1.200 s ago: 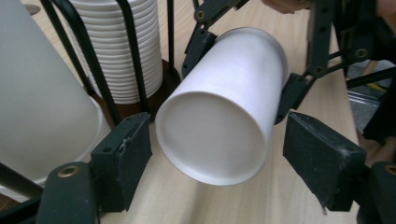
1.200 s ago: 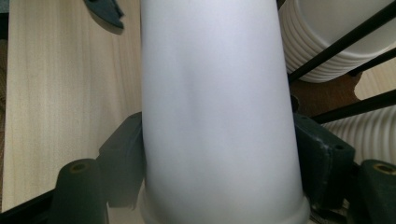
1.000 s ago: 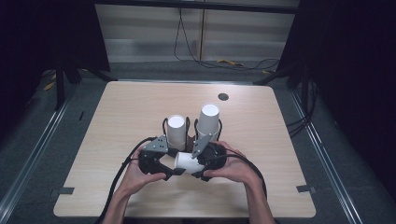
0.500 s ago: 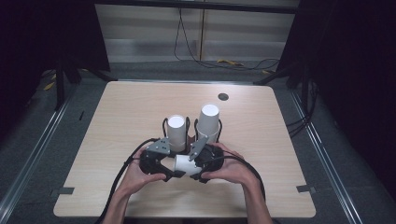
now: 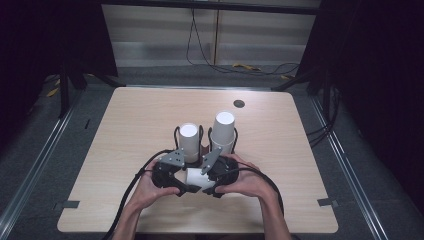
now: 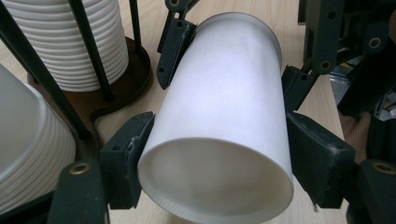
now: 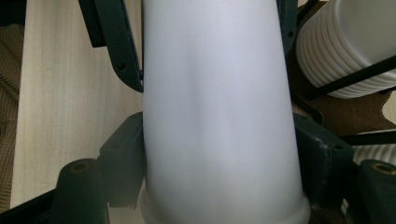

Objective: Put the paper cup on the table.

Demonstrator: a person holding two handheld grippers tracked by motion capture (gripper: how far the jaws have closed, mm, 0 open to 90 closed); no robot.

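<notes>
Table (image 5: pixel 125 130) wide open; both claws gripping cup (image 5: pixel 194 177) near front edge

The cup's (image 7: pixel 219 112) rim and far end run past the right gripper view's edges; hands (image 5: pixel 150 187) hide its middle from above. The small dark disc (image 5: pixel 239 103) near the table's (image 5: pixel 125 125) far edge is too small to tell.

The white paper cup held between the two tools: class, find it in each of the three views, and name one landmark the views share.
High view: the white paper cup lies on its side low in the centre, between the two hands.
Left gripper view: the cup spans the centre, open mouth toward the camera.
Right gripper view: the cup runs up the middle.
Shared landmark: the ribbed cup stack in its black wire holder.
</notes>
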